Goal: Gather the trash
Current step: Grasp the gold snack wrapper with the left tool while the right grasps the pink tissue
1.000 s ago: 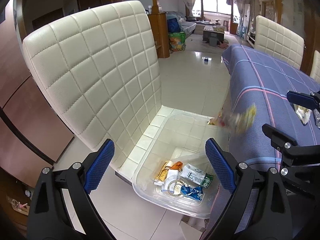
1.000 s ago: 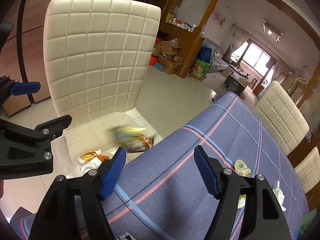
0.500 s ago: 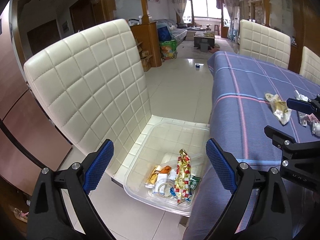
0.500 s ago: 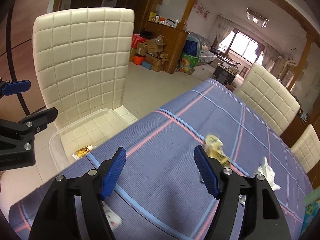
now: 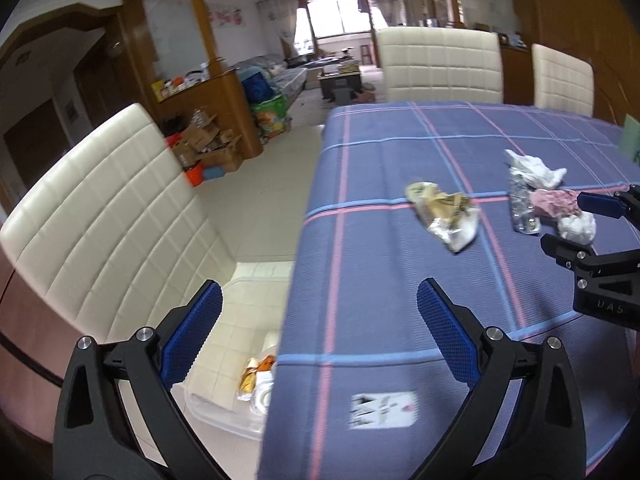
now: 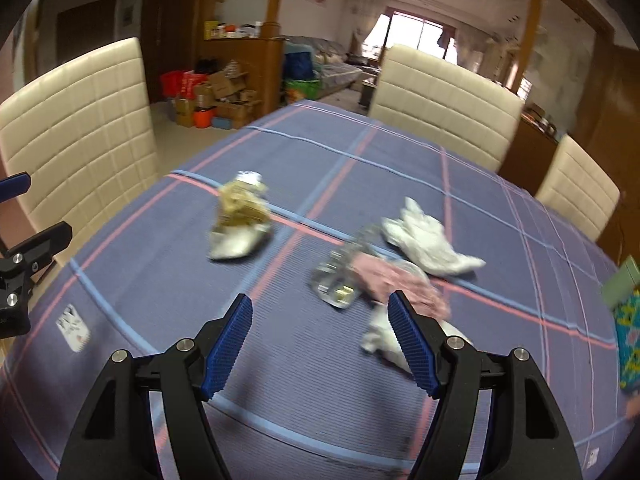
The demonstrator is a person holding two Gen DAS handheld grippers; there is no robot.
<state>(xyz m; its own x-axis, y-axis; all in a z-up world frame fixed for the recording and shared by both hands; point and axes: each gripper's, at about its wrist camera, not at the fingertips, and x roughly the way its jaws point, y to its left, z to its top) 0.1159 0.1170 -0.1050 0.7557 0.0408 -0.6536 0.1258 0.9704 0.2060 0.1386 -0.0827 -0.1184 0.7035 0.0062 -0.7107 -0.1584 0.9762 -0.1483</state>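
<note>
Trash lies on the blue plaid tablecloth [image 6: 320, 160]: a gold and white wrapper [image 6: 240, 220], a crushed clear plastic piece [image 6: 338, 276], a pink wrapper [image 6: 392, 276], a white tissue [image 6: 428, 236] and a small white wad [image 6: 380, 336]. My right gripper [image 6: 320, 344] is open and empty, just short of the clear piece and pink wrapper. My left gripper [image 5: 320, 332] is open and empty over the table's left edge. The gold wrapper [image 5: 444, 212] lies ahead of it. A clear plastic bin [image 5: 224, 400] holding wrappers sits on the chair seat, partly hidden by the tablecloth.
A cream quilted chair [image 5: 104, 216] stands left of the table, two more [image 6: 440, 100] at the far side. A small white label card [image 5: 382, 410] lies near the table's front edge. A green and patterned box [image 6: 628, 308] sits at the right edge.
Both grippers swung right from the bin toward the table. The wrapper dropped from the right gripper a second ago lies in the bin. The trash on the table is now close ahead.
</note>
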